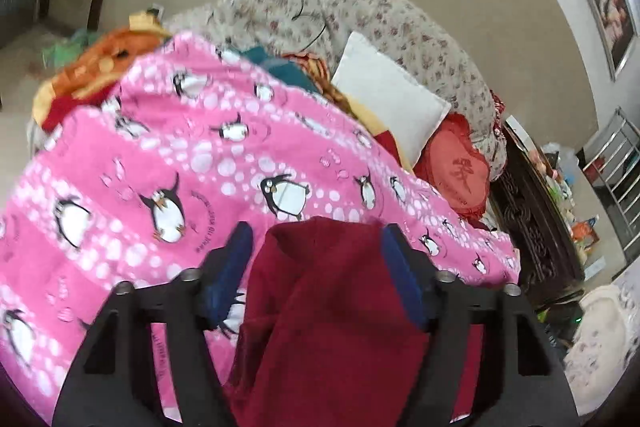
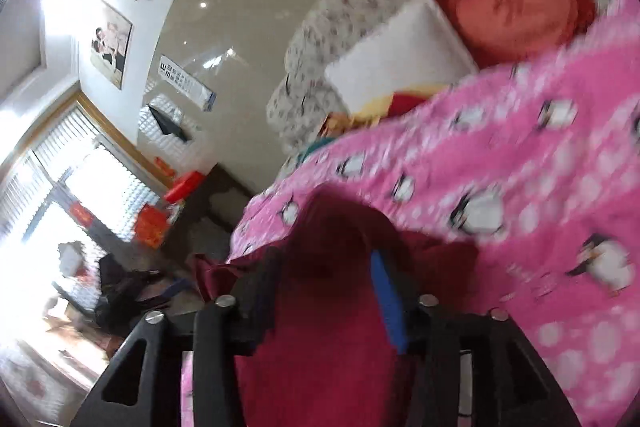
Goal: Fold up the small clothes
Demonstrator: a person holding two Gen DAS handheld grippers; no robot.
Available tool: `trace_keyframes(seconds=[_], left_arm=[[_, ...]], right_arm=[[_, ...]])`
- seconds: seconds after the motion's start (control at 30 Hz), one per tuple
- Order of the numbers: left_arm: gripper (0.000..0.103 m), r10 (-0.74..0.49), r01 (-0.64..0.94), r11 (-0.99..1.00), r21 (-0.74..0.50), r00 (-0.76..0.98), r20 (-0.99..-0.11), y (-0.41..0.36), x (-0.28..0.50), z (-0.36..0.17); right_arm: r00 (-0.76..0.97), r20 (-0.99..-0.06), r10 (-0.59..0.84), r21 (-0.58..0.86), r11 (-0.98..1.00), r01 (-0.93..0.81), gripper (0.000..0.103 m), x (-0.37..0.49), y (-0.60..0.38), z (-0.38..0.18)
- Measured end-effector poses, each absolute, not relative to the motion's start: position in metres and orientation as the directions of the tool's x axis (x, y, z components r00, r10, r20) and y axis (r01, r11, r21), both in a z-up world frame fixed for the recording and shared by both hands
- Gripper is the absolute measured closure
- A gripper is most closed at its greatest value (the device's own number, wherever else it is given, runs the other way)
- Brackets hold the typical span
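Note:
A dark red garment (image 1: 328,311) hangs between the blue-padded fingers of my left gripper (image 1: 316,247), above a pink penguin-print blanket (image 1: 192,155). The jaws stand fairly wide with the cloth bunched between them and draped down over the gripper body. In the right wrist view the same red garment (image 2: 320,339) fills the gap of my right gripper (image 2: 332,259); one blue pad (image 2: 386,295) shows and the other finger is covered by cloth. That view is blurred. The garment is lifted off the pink blanket (image 2: 520,167).
A white pillow (image 1: 388,99), a red embroidered cushion (image 1: 456,171) and a floral quilt (image 1: 360,7) lie at the far end of the bed. An orange plush toy (image 1: 104,63) sits at far left. A dark carved headboard (image 1: 532,227) stands right. A window (image 2: 60,187) shows left.

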State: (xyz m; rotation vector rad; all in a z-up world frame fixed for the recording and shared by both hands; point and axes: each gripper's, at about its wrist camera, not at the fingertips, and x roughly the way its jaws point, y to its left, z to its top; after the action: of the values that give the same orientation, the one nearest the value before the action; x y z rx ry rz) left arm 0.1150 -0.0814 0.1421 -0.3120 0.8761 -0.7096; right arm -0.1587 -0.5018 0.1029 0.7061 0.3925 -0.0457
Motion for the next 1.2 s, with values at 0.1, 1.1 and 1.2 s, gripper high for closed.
trace_keyframes(seconds=[0.1,1.1,1.2], left_arm=[[0.035,-0.676,0.492,0.732,-0.472,0.440,-0.590,-0.081,0.094,0.151],[0.034,-0.497,0.515,0.835,-0.193,0.556,-0.666,-0.138,0.047,0.088],[0.034,-0.481,0.496,0.849,-0.184,0.577,-0.660,-0.122,0.033,0.081]], right_arm=[[0.938,-0.328,0.107,0.565,0.819,0.104,0.056,-0.167,-0.481,0.124],[0.749,-0.657,-0.078,0.205,0.939,0.277,0.059,-0.134,-0.422,0.100],[0.741,-0.665,-0.093,0.188,0.940,0.286,0.059,-0.150,-0.416,0.090]])
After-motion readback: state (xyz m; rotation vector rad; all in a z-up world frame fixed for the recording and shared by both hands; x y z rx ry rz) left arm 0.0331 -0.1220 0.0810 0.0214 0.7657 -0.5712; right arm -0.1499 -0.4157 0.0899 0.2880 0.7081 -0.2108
